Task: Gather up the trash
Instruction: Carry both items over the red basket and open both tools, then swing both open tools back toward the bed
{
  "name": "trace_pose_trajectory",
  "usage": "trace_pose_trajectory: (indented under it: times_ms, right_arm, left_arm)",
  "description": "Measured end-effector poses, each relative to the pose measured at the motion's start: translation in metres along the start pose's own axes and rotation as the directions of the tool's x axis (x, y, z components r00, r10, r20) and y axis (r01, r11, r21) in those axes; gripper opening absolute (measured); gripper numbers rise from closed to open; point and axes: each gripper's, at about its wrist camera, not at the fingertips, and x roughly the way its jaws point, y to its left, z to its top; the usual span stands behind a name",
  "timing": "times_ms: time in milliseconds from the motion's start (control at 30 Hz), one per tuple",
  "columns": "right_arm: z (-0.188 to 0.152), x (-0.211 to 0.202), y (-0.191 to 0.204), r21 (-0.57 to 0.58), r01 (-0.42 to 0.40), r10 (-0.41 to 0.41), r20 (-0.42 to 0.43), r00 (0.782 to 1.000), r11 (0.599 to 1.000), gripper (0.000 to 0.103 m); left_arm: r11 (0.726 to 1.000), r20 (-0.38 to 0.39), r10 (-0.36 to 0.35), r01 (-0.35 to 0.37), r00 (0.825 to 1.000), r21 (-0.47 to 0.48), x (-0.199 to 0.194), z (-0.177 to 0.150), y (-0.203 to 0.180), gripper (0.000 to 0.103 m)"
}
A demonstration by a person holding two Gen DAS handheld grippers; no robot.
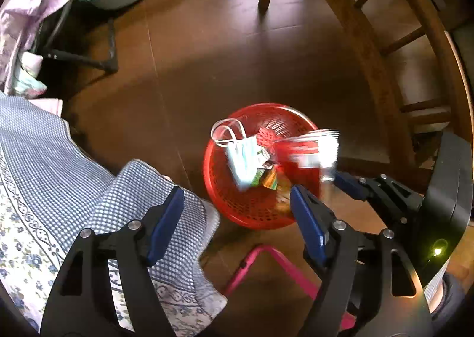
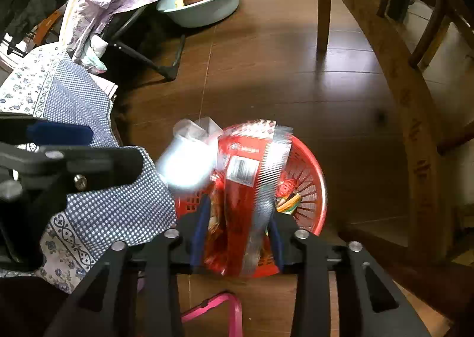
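Note:
A red plastic basket (image 1: pixel 219 197) (image 2: pixel 320 189) stands on the dark wooden floor, with small colourful packets (image 1: pixel 266 177) (image 2: pixel 288 203) inside. My left gripper (image 1: pixel 237 224) is open above the basket's near side, with nothing between its fingers. A blue and white face mask (image 1: pixel 243 159), a white blur in the right wrist view (image 2: pixel 186 165), is over the basket, free of the jaws. My right gripper (image 2: pixel 238 233) points down at the basket. Its jaws stand apart around a blurred red snack wrapper (image 2: pixel 237 189) (image 1: pixel 299 150) that hangs loose between the pads.
A blue chequered cloth (image 1: pixel 59 159) (image 2: pixel 89 100) lies left of the basket. A pink metal frame (image 1: pixel 266 266) sits on its near side. A wooden chair (image 1: pixel 370 41) curves along the right. A teal basin with a brown pan (image 2: pixel 204 8) and a black folding stand (image 1: pixel 89 61) are further off.

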Motion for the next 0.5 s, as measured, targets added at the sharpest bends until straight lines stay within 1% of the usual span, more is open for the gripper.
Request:
trace_pose_trajectory:
  times_ms: [67,167,267,367,400,500]
  right_arm:
    - [0.001,-0.002,0.001,-0.003,0.005,-0.005,0.002,1.000,1.000,0.038]
    - [0.002,-0.008,0.001,-0.008,0.010,-0.010,0.006,1.000,1.000,0.040]
    - [0.004,-0.015,0.005,-0.015,0.016,-0.016,0.018,1.000,1.000,0.046]
    - [0.008,-0.026,0.012,-0.031,0.024,-0.023,0.037,0.999,0.999,0.050]
    - [0.009,-0.029,0.013,-0.035,0.028,-0.026,0.043,0.999,0.999,0.054]
    - [0.015,-0.043,0.023,-0.048,0.041,-0.038,0.073,0.997,0.998,0.061]
  left_arm:
    - [1.000,0.000,-0.013,0.013,1.000,-0.012,-0.002,-0.001,0.002,0.072]
    - [1.000,0.014,-0.013,0.013,1.000,-0.023,-0.009,-0.002,0.004,0.072]
    - [0.998,0.040,-0.029,0.031,0.999,-0.050,-0.019,-0.002,0.008,0.072]
    - [0.997,0.064,-0.031,0.036,0.997,-0.073,-0.028,-0.005,0.016,0.072]
    - [0.996,0.071,-0.031,0.036,0.997,-0.078,-0.030,-0.006,0.018,0.072]
    - [0.994,0.103,-0.022,0.033,0.994,-0.101,-0.042,-0.008,0.025,0.072]
